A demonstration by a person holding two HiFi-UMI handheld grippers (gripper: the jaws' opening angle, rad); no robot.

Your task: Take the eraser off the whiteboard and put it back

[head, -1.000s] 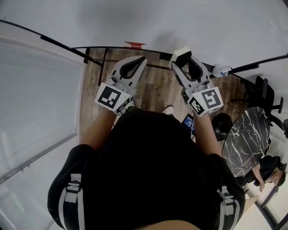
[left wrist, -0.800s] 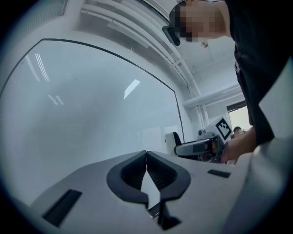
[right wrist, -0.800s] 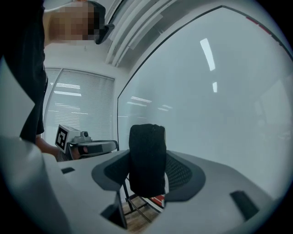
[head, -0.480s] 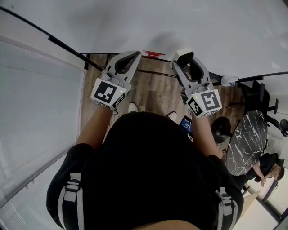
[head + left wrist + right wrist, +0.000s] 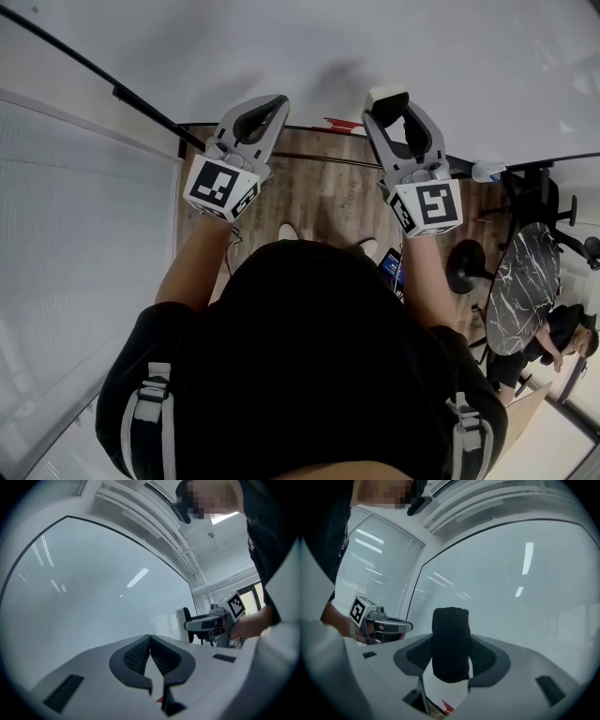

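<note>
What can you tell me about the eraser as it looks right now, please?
The eraser is a dark, fuzzy, felt-like block with rounded corners, upright between the pads of the right gripper, which press its two sides. Its top rises above the jaws. It faces the whiteboard; whether it touches the board cannot be told.

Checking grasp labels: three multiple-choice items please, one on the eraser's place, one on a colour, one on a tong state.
1. The left tongs are: A wide open; B shut, empty; C shut on a marker.
2. The eraser is in: A the left tongs; B the right tongs; C neither.
3. The eraser's face in the right gripper view is: A black; B red; C yellow.
Key: 1 B, the pads meet with nothing between them; 2 B, the pads press on both its sides; 3 A, black felt fills the gap.
</note>
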